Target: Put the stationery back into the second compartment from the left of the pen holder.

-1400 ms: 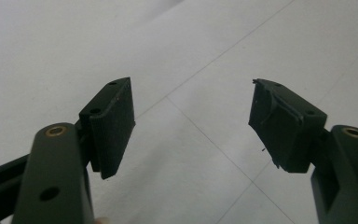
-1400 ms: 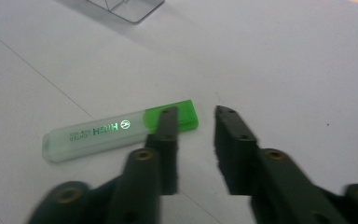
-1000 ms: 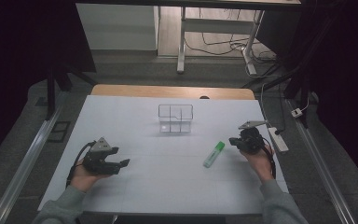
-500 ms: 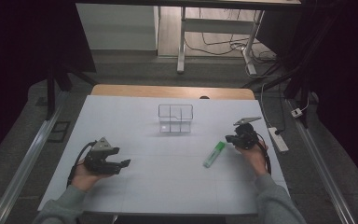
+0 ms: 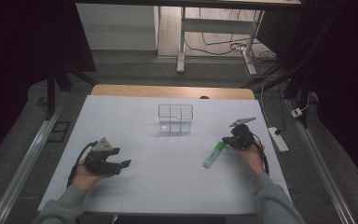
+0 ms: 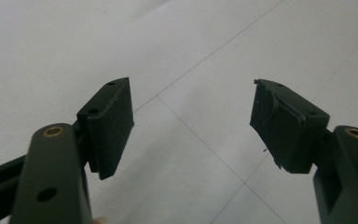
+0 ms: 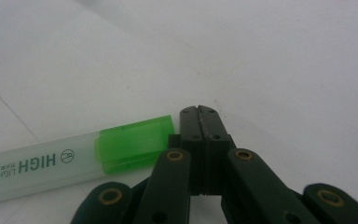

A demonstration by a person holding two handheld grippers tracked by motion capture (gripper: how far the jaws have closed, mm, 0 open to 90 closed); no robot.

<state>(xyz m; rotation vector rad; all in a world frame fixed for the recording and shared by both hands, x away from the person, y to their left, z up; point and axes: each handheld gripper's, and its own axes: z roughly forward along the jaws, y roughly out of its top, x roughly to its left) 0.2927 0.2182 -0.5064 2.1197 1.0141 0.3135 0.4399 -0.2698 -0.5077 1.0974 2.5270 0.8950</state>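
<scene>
Rt claw (image 5: 230, 141) closed beside green highlighter (image 5: 213, 155), left claw (image 5: 116, 165) idle on the desk (image 5: 135, 130).

Highlighter lies flat on white desk, right of centre & nearer the person than the clear divided box (image 5: 175, 118); its green end just beside, maybe touching, the rt claw tip. In rt gripper view that claw (image 7: 199, 116) has jaws pressed together w/ nothing between; the pen (image 7: 74, 161) sits to the side of them, not gripped. Left claw (image 6: 191, 126) stands wide apart over bare desk, holding nothing, well apart from the pen. Risks, as I judge: closed tip could nudge the round barrel & roll it off line; jaws must part first or a grab just shoves it; a grip near the end may let it pivot/slip.
</scene>
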